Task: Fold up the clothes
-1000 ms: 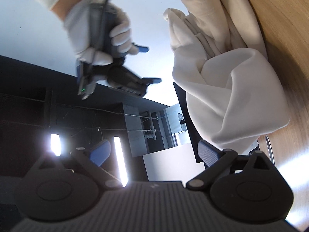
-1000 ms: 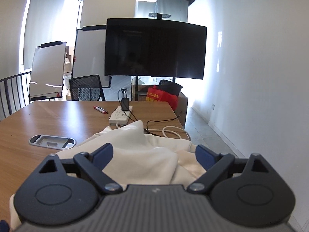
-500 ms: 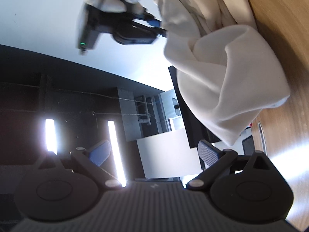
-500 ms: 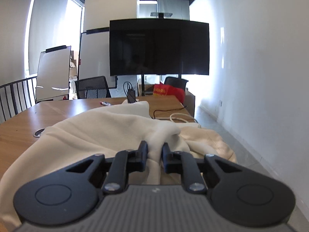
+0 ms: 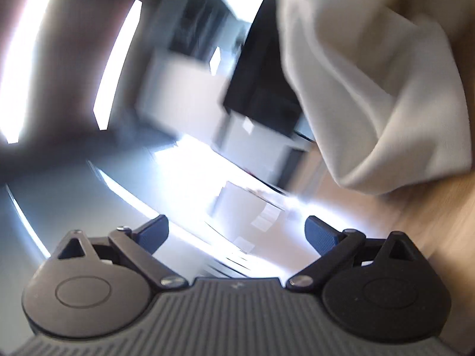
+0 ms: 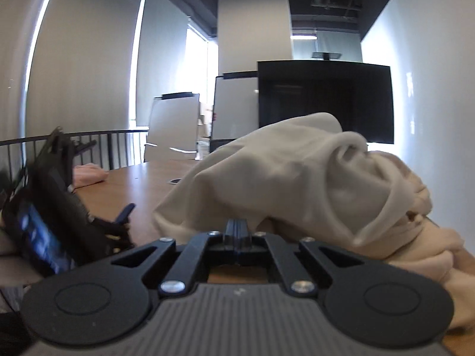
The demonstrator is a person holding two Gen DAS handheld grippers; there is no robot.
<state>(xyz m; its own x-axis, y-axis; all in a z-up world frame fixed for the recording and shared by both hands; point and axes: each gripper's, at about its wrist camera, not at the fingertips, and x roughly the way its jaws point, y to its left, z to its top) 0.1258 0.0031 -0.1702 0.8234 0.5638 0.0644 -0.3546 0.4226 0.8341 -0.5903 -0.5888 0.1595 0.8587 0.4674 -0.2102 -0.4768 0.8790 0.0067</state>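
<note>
Right wrist view: our right gripper (image 6: 236, 229) is clamped on the cream garment (image 6: 285, 178) at frame centre. Our left gripper (image 5: 236, 233) gapes wide, empty, the garment at upper right.

This is an office meeting room. A long wooden conference table (image 6: 142, 187) carries a cable grommet (image 6: 175, 181) set into its top. Beyond its far edge a large dark display screen (image 6: 323, 101) stands on a stand, with two whiteboards (image 6: 173, 124) on easels beside it. A black railing (image 6: 118, 145) runs along the left, by bright windows (image 6: 196, 59). The ceiling is dark, with exposed ducts.
</note>
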